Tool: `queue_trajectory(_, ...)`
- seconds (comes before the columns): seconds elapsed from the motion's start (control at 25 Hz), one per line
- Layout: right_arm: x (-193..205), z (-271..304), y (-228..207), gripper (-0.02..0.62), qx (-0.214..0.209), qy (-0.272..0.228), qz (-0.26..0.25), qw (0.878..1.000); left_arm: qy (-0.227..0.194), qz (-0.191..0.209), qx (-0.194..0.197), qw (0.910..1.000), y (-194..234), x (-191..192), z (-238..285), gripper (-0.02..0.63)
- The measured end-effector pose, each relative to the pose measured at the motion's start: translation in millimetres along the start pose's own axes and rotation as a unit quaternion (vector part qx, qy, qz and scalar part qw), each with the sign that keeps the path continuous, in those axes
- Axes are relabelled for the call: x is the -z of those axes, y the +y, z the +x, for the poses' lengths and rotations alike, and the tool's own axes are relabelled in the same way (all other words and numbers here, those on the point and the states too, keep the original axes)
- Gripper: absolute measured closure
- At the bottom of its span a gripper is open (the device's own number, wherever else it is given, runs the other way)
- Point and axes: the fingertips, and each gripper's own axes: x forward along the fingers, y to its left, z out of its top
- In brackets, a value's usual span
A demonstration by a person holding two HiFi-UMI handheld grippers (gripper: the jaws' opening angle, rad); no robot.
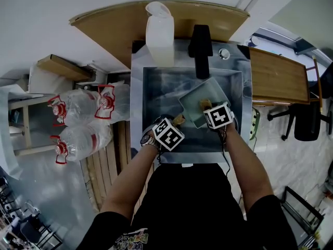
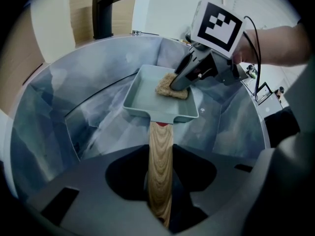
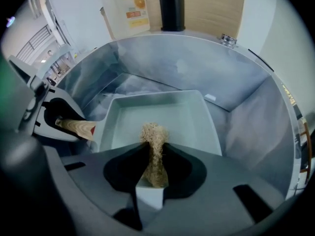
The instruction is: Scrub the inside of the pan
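Sink: I see a steel basin set into the worktop, with the tap at its far edge. All the work sits inside it.
Pan: it is square and pale green, and I am holding it over the sink bottom with its open side up. I see no suds, water or dirt on its floor.
Left gripper: it is clamped on the wooden handle, which runs straight between the jaws. That steadies the pan.
Right gripper: its jaws are closed on the sponge and it points steeply down into the pan.
Sponge: it is a tan, fibrous pad. In the left gripper view it lies on the pan floor, close to the wall on the right gripper's side.
Done so far: the pan is braced, the sponge is gripped and it is down inside the pan. I judge the scrubbing is under way.
Left to do: I cannot tell how much of the floor is covered. The bare stretch toward the handle, the corners and the inner walls look untouched, so I reckon most of the scrubbing remains.
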Motion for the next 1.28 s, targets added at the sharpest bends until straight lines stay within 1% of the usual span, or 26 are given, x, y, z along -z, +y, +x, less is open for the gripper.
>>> queue_trajectory(0.2, 0, 5, -26, 0.499, 0.053, 0.007, -0.014, 0.998, 0.000, -0.001, -0.001, 1.0000, -1, 0, 0, 0.454)
queue_trajectory(0.36, -1, 4, -48, 0.499, 0.102, 0.010, -0.023, 0.994, -0.001, -0.002, -0.001, 1.0000, 0, 0, -1, 0.454)
queue_trajectory(0.48, -1, 4, -59, 0.499, 0.124, 0.012, -0.020, 0.992, -0.001, -0.001, -0.002, 1.0000, 0, 0, -1, 0.454)
queue_trajectory(0.8, -2, 4, -60, 0.499, 0.124, 0.011, -0.014, 0.992, 0.000, 0.000, -0.004, 1.0000, 0, 0, -1, 0.454)
queue_trajectory(1.0, -3, 2, -57, 0.499, 0.118, -0.001, -0.017, 0.993, 0.005, 0.010, -0.008, 0.9999, -1, 1, -1, 0.453)
queue_trajectory(1.12, -6, -5, -55, 0.499, 0.109, -0.024, -0.017, 0.994, 0.005, 0.017, -0.021, 0.9996, 0, -1, -2, 0.451)
queue_trajectory(1.28, -12, -23, -45, 0.499, 0.085, -0.065, -0.013, 0.994, 0.006, 0.025, -0.046, 0.9986, 1, 0, -8, 0.448)
